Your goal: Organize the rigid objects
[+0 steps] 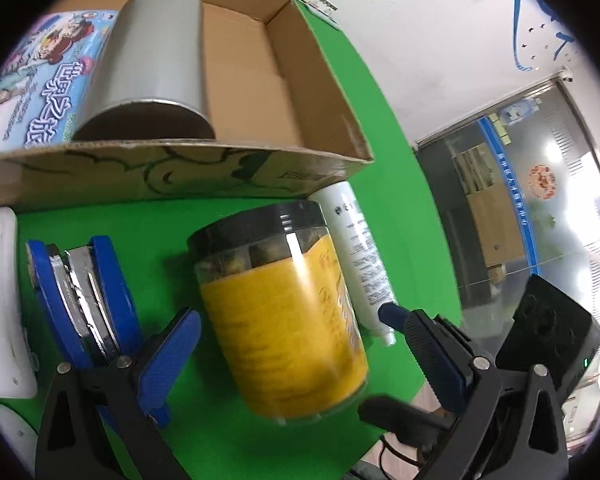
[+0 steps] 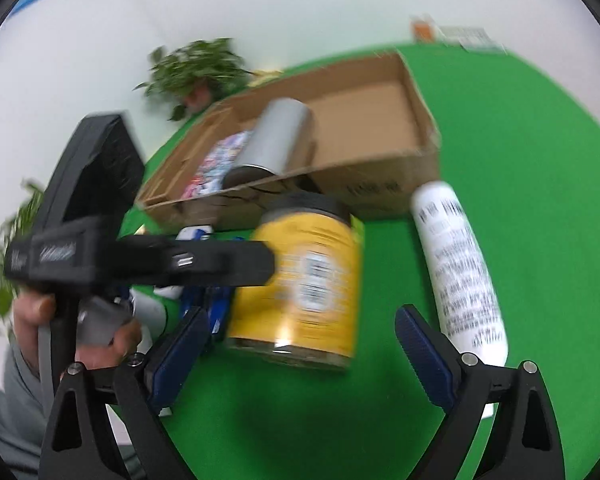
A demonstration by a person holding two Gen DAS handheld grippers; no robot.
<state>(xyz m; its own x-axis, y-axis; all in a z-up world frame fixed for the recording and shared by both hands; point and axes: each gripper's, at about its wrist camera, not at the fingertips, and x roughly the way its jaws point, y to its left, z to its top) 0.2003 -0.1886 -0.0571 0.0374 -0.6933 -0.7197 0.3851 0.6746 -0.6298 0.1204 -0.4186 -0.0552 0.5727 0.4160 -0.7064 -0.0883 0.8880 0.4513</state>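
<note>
A: Where's the jar?

B: The yellow-labelled jar (image 1: 288, 316) with a dark lid lies tipped on the green table (image 1: 228, 440), lid toward the cardboard box (image 1: 204, 168). In the left wrist view it sits between the left gripper's (image 1: 296, 340) blue pads, which stand wide with a gap on each side; nothing is clamped.

A: And the right gripper?

B: The right gripper (image 2: 300, 360) also stands spread wide. The jar (image 2: 304, 280) lies at its twelve o'clock, ahead of the fingertips and not pressed by them. It holds nothing.

A: What's beside the jar?

B: A white bottle (image 1: 360, 256) lies just at its three o'clock, cap end near the left gripper's right pad. At nine o'clock, the blue-framed clips (image 1: 80, 300) with silver plates lean together, and a white object (image 1: 0, 300) lies further out.

A: The box?

B: At twelve o'clock, open-topped. Inside lie a grey metal can (image 1: 152, 64) on its side and a colourful printed package (image 1: 48, 80) to its left; the right half shows bare cardboard. In the right wrist view a hand (image 2: 80, 328) grips the other tool's handle at eight o'clock, with a potted plant (image 2: 196, 72) behind the box.
</note>
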